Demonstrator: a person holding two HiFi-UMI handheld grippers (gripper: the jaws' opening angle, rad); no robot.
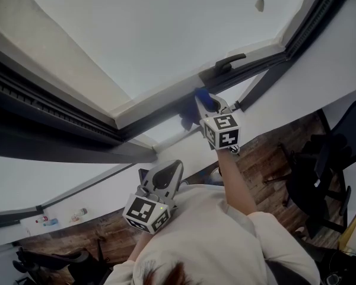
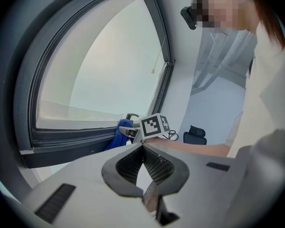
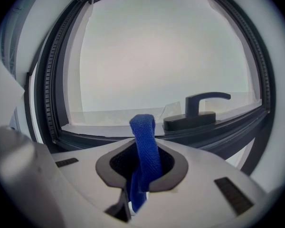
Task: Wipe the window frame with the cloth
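A blue cloth (image 3: 145, 146) is pinched in my right gripper (image 3: 143, 163), which is shut on it; a fold sticks up past the jaws. In the head view the right gripper (image 1: 209, 107) is raised to the dark window frame (image 1: 166, 113), with the blue cloth (image 1: 203, 97) against the frame's lower rail, just left of the black window handle (image 1: 230, 62). The left gripper view shows the blue cloth (image 2: 119, 136) hanging at the frame (image 2: 61, 139). My left gripper (image 1: 164, 178) hangs lower, away from the window, shut with nothing between its jaws (image 2: 143, 163).
The black handle (image 3: 199, 110) sits on the frame right of the cloth. A white sill (image 1: 190, 153) runs below the window. Black office chairs (image 1: 326, 165) stand on the wooden floor at the right. Small bottles (image 1: 77, 214) sit at lower left.
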